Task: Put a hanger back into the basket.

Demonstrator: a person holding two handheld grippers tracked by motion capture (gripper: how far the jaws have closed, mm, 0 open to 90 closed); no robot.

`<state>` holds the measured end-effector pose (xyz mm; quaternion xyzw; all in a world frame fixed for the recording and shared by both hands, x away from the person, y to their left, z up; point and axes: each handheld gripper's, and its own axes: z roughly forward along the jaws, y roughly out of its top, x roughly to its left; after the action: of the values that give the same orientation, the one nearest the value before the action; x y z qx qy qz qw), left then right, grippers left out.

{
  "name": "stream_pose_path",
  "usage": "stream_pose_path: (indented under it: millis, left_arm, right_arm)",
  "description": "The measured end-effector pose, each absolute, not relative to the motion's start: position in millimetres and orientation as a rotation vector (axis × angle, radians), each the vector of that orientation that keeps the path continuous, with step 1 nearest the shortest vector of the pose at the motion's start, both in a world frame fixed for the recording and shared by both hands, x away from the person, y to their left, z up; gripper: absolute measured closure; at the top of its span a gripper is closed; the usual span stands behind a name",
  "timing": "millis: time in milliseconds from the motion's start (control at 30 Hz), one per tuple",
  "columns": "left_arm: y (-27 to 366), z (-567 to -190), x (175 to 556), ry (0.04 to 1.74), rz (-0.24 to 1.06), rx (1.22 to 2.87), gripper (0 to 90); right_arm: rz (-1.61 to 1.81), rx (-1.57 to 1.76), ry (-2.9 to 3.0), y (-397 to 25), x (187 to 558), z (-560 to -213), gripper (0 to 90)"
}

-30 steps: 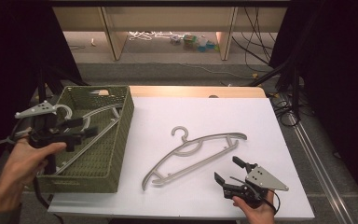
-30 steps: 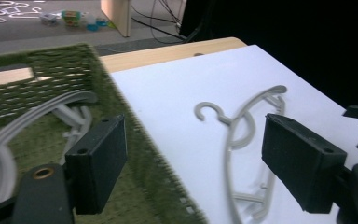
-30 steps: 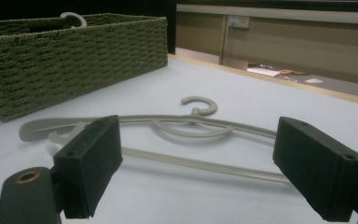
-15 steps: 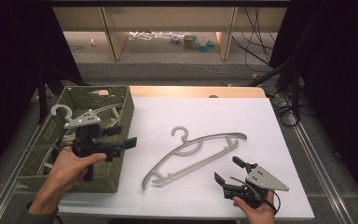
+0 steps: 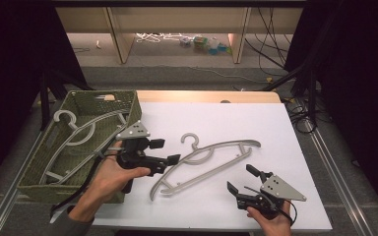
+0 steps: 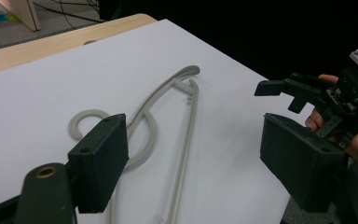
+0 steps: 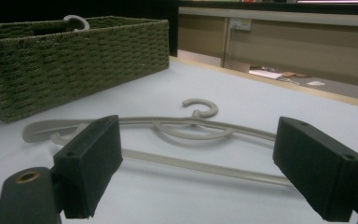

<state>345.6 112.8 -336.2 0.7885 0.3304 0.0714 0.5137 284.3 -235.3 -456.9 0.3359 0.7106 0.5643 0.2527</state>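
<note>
Left gripper (image 5: 165, 151) has travelled from over the green basket (image 5: 34, 169) across its right wall to the white table sheet (image 5: 285, 142). It has arrived empty with jaws apart, now just beside the grey hanger (image 5: 204, 160) near the hook.

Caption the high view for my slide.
Left gripper open beside grey hanger on white table; another hanger in green basket.

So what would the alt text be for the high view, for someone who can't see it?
A grey hanger lies on a white table between two hand-held grippers: the left gripper, jaws open, reaches toward it, and the right gripper is open nearby. Another hanger lies in a green basket.
</note>
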Motion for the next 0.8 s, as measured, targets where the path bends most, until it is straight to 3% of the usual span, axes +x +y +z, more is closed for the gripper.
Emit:
stream_pose_path:
  millis: [167, 333, 800]
  left_arm:
    - [87, -335, 353, 0.78, 0.143, 1.905, 22.9]
    - [71, -338, 368, 0.785, 0.208, 1.933, 22.7]
    - [58, -362, 400, 0.82, 0.069, 1.925, 22.3]
  right_arm:
    - [1.545, 0.905, 1.916, -235, 285, -457, 16.1]
    - [1.56, 0.915, 1.918, -235, 285, -457, 16.1]
    - [1.547, 0.906, 1.916, -235, 284, -457, 16.1]
